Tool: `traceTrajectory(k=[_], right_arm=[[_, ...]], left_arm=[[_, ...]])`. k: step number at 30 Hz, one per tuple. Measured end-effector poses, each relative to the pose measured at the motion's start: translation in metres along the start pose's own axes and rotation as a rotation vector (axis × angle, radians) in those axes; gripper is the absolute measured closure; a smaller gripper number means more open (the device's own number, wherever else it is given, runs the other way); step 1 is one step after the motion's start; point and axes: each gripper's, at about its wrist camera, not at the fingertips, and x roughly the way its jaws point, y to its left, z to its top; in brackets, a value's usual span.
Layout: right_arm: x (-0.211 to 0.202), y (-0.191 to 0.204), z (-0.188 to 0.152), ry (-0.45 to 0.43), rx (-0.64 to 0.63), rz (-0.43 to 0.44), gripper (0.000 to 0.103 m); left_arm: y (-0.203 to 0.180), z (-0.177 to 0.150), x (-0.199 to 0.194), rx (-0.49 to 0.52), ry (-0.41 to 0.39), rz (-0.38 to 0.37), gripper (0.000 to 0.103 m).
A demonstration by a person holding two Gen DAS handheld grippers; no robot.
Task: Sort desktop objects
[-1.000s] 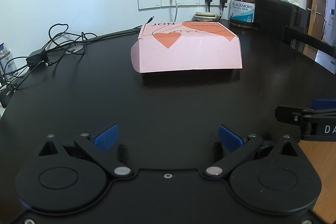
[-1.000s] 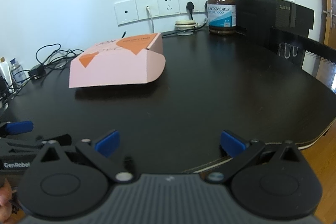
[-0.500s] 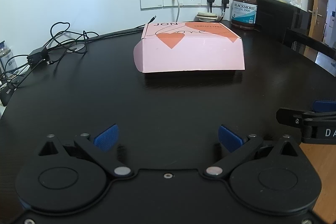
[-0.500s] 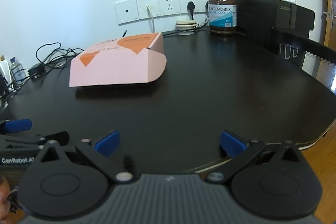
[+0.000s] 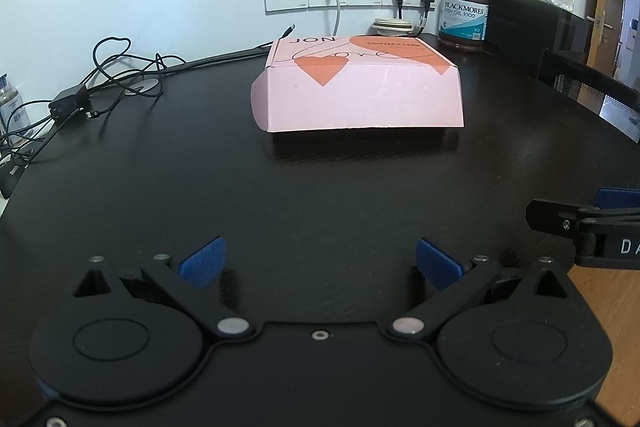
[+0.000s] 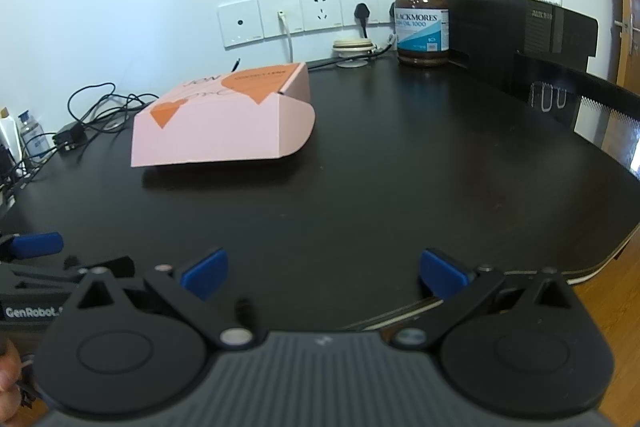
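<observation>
The brown jar (image 5: pixel 463 11) label reads "BLACKMORES FISH OIL 1000". The pink box (image 5: pixel 360 87) lid shows "JON". The left hand-held gripper (image 6: pixel 30 301), seen from the right wrist, carries "GenRobot".

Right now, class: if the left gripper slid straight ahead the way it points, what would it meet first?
Probably the pink box. The left gripper is open, with only bare black table between them, though depth is hard to judge.
</observation>
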Motion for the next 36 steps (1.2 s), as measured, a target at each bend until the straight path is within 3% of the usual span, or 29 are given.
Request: traceTrajectory(k=[36], right_arm=[[0.0013, 0.0045, -0.0013, -0.001, -0.023, -0.01, 0.001]], left_arm=[[0.0007, -0.0027, 0.0021, -0.016, 0.003, 0.002, 0.0]])
